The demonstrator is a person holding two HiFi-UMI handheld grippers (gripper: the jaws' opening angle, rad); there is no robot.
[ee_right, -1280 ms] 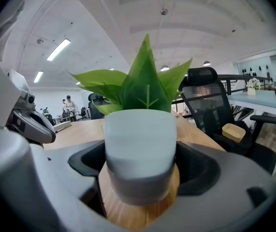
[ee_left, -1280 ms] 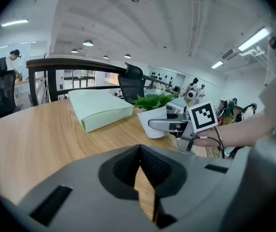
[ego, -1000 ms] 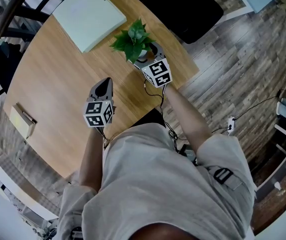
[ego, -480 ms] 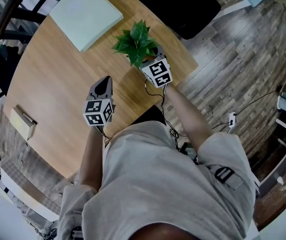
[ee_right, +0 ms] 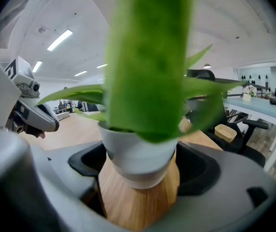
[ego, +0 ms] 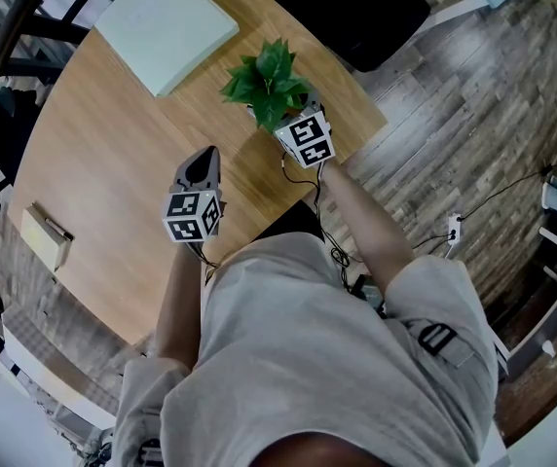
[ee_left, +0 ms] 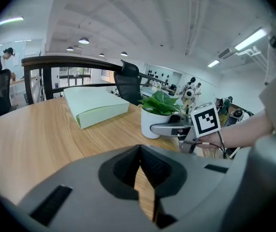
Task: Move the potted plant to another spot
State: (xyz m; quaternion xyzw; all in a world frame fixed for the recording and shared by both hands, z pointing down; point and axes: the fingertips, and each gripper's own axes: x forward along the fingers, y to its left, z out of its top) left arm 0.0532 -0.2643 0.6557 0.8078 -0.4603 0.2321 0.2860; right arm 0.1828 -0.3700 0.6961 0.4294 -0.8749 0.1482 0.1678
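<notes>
The potted plant (ego: 271,84) is shown close to the right edge of the surface (ego: 103,163), its white pot (ee_right: 138,158) clasped between the jaws of the right gripper (ee_right: 139,174). Over the last second the plant has been shifted slightly away from the pale green box (ego: 167,25) at the far edge, so the move is judged to be just under way. The left gripper (ego: 201,165) is held above mid-surface, jaws closed together on nothing.

Bright even ceiling strip lights (ee_right: 59,39), fisheye edges, close leaf (ee_right: 147,57) blurred
</notes>
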